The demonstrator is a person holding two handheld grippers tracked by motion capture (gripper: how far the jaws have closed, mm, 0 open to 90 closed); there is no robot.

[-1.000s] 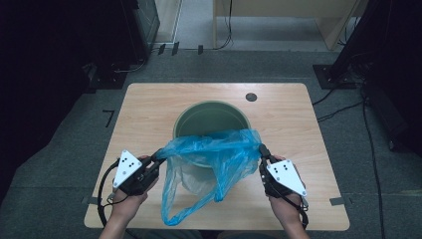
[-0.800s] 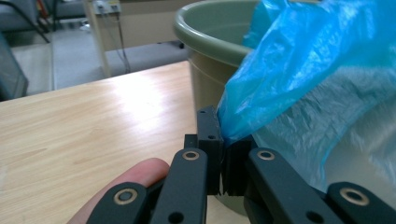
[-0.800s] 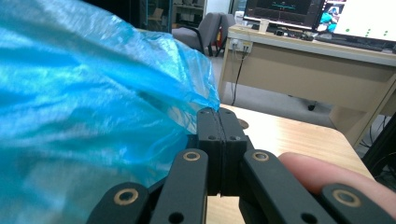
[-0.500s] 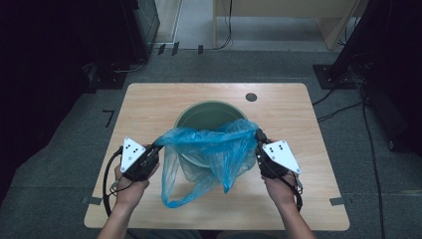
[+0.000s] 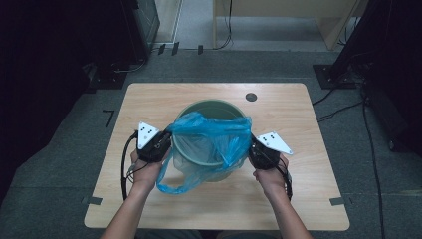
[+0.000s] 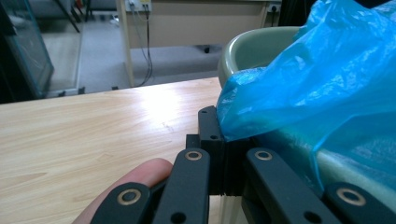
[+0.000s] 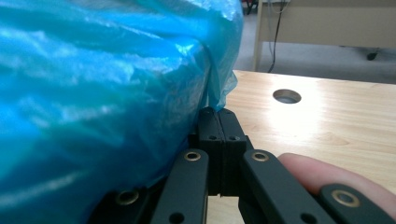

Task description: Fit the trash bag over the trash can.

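A thin blue plastic bag [image 5: 211, 137] is stretched between my two grippers over the near half of a round green bin [image 5: 209, 108] in the middle of the table. My left gripper [image 5: 166, 138] is shut on the bag's left edge, its jaws pinching the film [image 6: 233, 126] beside the bin's rim [image 6: 252, 44]. My right gripper [image 5: 250, 142] is shut on the bag's right edge [image 7: 217, 100]. The bag's loose bottom [image 5: 174, 184] hangs down in front of the bin toward the near table edge. The blue film [image 7: 93, 93] hides the bin in the right gripper view.
The wooden table [image 5: 149, 99] has a round cable hole [image 5: 251, 97] at the far right. Dark cabinets and cables stand on the grey floor around it. A desk [image 6: 187, 21] stands beyond the far edge.
Both grippers have moved away from me with the bag. Its stretched mouth now lies over the bin's near half instead of in front of it.
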